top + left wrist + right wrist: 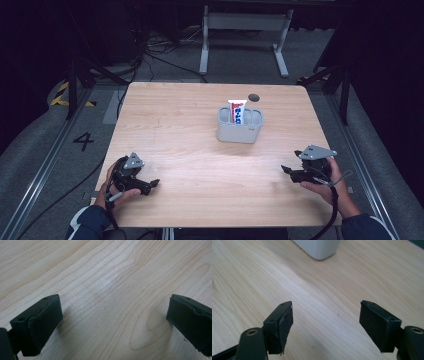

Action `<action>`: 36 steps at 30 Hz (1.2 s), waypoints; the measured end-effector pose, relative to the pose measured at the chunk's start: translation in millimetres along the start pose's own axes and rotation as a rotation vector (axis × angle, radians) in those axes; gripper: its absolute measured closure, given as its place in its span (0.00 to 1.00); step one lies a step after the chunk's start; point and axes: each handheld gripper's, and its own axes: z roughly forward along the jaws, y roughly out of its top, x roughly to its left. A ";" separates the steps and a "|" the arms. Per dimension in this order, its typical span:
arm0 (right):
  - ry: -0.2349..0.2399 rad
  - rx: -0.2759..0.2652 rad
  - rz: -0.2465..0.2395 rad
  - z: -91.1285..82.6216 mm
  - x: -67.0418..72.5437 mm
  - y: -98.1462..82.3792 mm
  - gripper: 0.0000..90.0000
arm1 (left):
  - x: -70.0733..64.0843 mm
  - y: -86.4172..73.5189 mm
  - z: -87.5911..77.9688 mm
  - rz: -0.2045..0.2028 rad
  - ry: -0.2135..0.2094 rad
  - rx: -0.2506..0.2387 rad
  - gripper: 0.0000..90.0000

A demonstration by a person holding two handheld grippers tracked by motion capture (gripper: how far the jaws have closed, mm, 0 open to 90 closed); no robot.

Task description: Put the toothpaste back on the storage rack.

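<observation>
In the high view, a grey holder (240, 127) stands on the far middle of the wooden counter (200, 150), well apart from both hands. A tube (237, 111) with red and blue print stands upright in one of its back compartments, its top above the rim; the other compartments look empty, though their depths are too small to read. The left gripper (152, 184) rests low at the near left of the counter, held in the person's hand, and points toward the middle. The right gripper (285, 170) sits at the near right, also pointing inward. Neither touches the holder or the tube. Judged from this, the tube is already seated in the holder and both hands are parked at the near edge, so the work looks either finished or not yet begun; the pictures alone do not settle which.

In the left gripper view, the two black fingers (37, 323) stand wide apart over bare wood grain, with nothing between them.

In the right gripper view, the fingers (280, 326) are likewise spread wide and hold nothing. The rounded lower corner of the holder (318, 248) shows at the top edge, ahead of the gripper and well clear of it.
</observation>
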 end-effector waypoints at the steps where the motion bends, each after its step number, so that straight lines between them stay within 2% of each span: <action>1: 0.000 0.006 0.003 0.3 -0.3 -4.5 0.31 | 0.2 0.1 -0.1 0.001 0.000 0.001 0.01; 4: -0.006 0.021 0.006 0.9 -0.7 -13.0 0.31 | 0.1 0.1 -0.1 0.002 0.001 0.001 0.01; 7: 0.008 0.019 0.029 -1.3 -1.3 -28.9 0.30 | 0.1 0.1 -0.1 0.001 0.001 0.001 0.01; 9: 0.011 0.020 0.039 -1.9 -1.5 -32.4 0.30 | 0.2 0.1 -0.2 0.002 0.001 0.002 0.01; 17: 0.062 0.035 0.098 -5.3 -7.5 -67.3 0.29 | 0.0 -0.1 0.1 -0.001 0.000 -0.002 0.01; 18: 0.068 0.033 0.120 -6.1 -9.5 -72.5 0.29 | 0.1 0.0 0.0 0.001 0.002 -0.001 0.01; 19: 0.068 0.033 0.120 -6.1 -9.5 -72.5 0.29 | 0.1 0.0 0.0 0.001 0.002 -0.001 0.01; 23: 0.103 -0.021 0.186 -10.3 -17.1 -88.8 0.28 | 0.2 0.1 -0.1 0.002 0.001 0.001 0.01; 25: 0.105 -0.027 0.197 -11.7 -18.7 -90.7 0.28 | 0.1 0.1 -0.1 0.002 0.001 0.001 0.01; 28: 0.089 -0.018 0.184 -11.4 -16.4 -90.1 0.26 | 0.2 0.1 -0.1 0.002 0.001 0.001 0.01; 36: 0.083 -0.015 0.190 -11.3 -15.9 -89.9 0.26 | 0.1 -0.2 -0.2 0.001 0.000 0.000 0.01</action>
